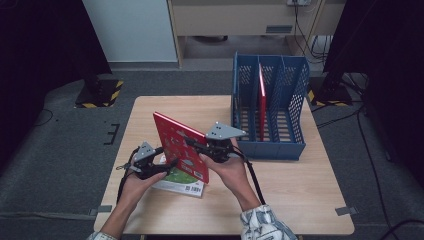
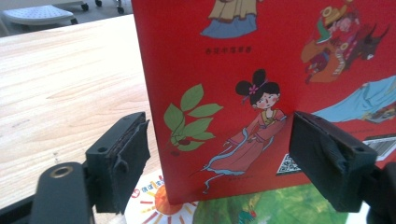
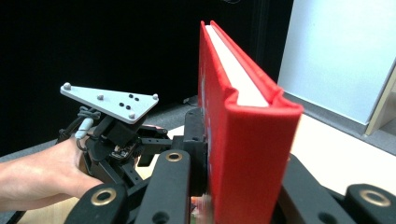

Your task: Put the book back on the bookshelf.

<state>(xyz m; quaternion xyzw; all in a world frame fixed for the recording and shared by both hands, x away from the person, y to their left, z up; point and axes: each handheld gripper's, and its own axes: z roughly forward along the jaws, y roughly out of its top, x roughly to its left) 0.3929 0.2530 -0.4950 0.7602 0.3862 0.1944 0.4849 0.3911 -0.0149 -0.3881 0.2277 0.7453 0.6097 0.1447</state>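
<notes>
A red hardback picture book (image 1: 177,145) stands tilted on its lower edge over the table (image 1: 300,200). My right gripper (image 1: 194,145) is shut on its right-hand edge; in the right gripper view the jaws clamp the red book (image 3: 243,116) near its spine. My left gripper (image 1: 167,162) is open at the book's lower left. In the left gripper view its pads (image 2: 126,158) stand apart in front of the red cover (image 2: 261,60), not touching it. A second book (image 1: 175,181) with a green and white cover lies flat under the red one (image 2: 261,205).
A blue three-slot file rack (image 1: 270,150) sits at the table's back right, with another red book (image 1: 262,100) upright in its middle slot. Bare wooden tabletop (image 2: 60,84) lies left of the books. The left gripper (image 3: 121,135) and its hand are close behind the held book.
</notes>
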